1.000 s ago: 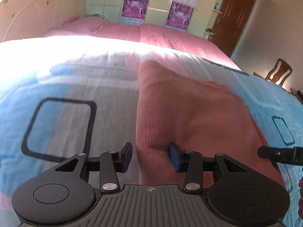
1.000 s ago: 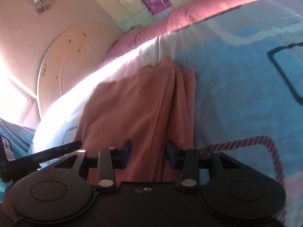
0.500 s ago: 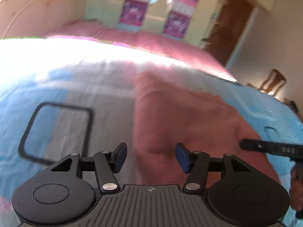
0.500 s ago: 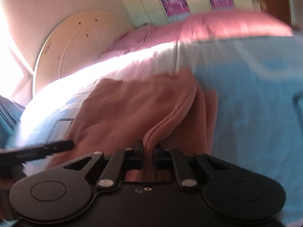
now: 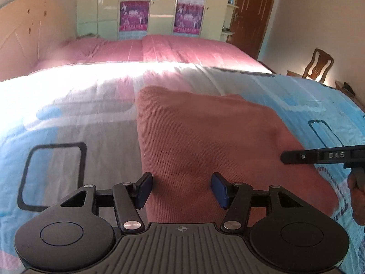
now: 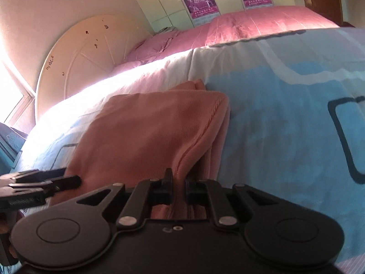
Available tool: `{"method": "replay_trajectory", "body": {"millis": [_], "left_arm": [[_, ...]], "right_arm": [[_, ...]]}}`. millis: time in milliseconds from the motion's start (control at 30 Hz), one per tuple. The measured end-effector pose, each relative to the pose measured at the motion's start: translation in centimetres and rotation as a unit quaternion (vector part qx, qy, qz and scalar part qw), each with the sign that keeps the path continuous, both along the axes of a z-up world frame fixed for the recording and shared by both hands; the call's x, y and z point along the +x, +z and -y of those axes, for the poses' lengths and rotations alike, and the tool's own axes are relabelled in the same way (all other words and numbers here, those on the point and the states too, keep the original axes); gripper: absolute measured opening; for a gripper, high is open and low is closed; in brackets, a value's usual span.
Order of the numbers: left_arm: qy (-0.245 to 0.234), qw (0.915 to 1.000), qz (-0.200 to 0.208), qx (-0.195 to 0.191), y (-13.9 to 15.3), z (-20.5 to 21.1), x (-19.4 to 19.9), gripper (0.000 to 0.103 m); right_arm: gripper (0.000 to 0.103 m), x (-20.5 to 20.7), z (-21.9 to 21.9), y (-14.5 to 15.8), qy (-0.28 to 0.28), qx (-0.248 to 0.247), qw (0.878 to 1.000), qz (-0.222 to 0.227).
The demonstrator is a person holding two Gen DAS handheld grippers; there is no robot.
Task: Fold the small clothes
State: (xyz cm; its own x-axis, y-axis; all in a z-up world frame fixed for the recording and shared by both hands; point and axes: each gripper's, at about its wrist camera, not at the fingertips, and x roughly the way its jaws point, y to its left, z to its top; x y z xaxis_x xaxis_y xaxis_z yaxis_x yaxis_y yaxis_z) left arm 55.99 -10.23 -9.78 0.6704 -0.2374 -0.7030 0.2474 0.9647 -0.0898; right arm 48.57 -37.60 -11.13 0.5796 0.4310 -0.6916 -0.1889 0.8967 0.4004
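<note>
A salmon-pink ribbed garment (image 5: 205,137) lies folded on the patterned blue, white and pink bedspread (image 5: 68,118). My left gripper (image 5: 181,190) is open over the garment's near left edge, holding nothing. My right gripper (image 6: 178,186) is shut on a raised fold at the near edge of the garment (image 6: 148,132), which lifts the cloth into a ridge. The right gripper's tip shows at the right of the left wrist view (image 5: 319,156). The left gripper shows at the left of the right wrist view (image 6: 38,185).
A pink bed cover (image 5: 159,50) and a cream headboard (image 6: 79,64) lie beyond the bedspread. A wardrobe with purple posters (image 5: 134,16), a brown door (image 5: 255,13) and a wooden chair (image 5: 319,65) stand at the back.
My right gripper has shut on the garment's near edge and lifted it into a ridge. My left gripper has opened wider and pulled back a little.
</note>
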Motion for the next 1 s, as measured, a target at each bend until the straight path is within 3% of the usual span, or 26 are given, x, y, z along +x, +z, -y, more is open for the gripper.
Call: {"method": "replay_trajectory", "body": {"millis": [67,200,267,333,400,467,533,600,633,667,800,900,933,1000], "left_arm": [[0.000,0.9997,-0.008,0.023,-0.8,0.1,0.3,0.057],[0.015,0.9998,-0.002,-0.010,-0.1,-1.2,-0.1,0.057],[0.015,0.9997,0.004,-0.018,0.3,-1.8,-1.4,0.057],[0.019,0.9997,-0.007,-0.017,-0.3,-2.4,-2.5,0.057],[0.028,0.9991,-0.023,-0.020,-1.5,-2.8,-3.1,0.057],[0.038,0.9981,-0.034,-0.033,-2.4,-3.2,-3.6,0.057],[0.033,0.9985,-0.035,-0.026,-2.4,-3.1,-3.8,0.057],[0.030,0.9991,-0.024,-0.016,-1.2,-3.0,-3.5,0.057],[0.029,0.9995,-0.007,-0.013,-0.5,-2.9,-3.2,0.057],[0.023,0.9995,0.012,-0.017,0.2,-2.7,-2.7,0.057],[-0.011,0.9985,0.032,-0.043,1.2,-1.1,1.6,0.057],[-0.022,0.9981,-0.025,-0.052,-1.1,-0.1,5.5,0.056],[-0.021,0.9978,-0.030,-0.056,-1.6,-0.2,5.9,0.056],[-0.022,0.9978,-0.019,-0.060,-0.9,-0.5,5.6,0.056]], "right_arm": [[0.010,0.6,0.3,-0.6,0.000,0.011,1.000,-0.010],[0.019,0.2,1.4,0.3,-0.015,0.023,1.000,-0.014],[0.021,-1.5,1.9,2.1,-0.022,-0.004,1.000,0.014],[0.008,-3.0,1.8,3.3,-0.013,-0.018,0.999,0.034],[0.006,-4.1,1.2,3.4,0.019,-0.019,0.999,0.029],[0.004,-4.8,0.2,1.8,0.048,-0.062,0.997,0.004],[0.003,-5.5,-0.1,1.1,0.060,-0.088,0.994,0.011],[0.005,-5.2,-0.1,2.2,0.053,-0.095,0.994,0.010],[0.013,-5.1,-0.2,3.0,0.048,-0.101,0.993,0.027],[0.014,-4.8,-0.2,3.9,0.042,-0.101,0.993,0.050],[0.011,-0.8,-1.5,5.1,0.030,-0.098,0.991,0.087],[0.004,3.0,-2.3,2.9,0.016,-0.137,0.989,0.049],[0.003,4.0,-2.3,1.7,0.015,-0.155,0.987,0.025],[0.004,4.3,-2.1,1.4,0.029,-0.159,0.987,0.019]]}}
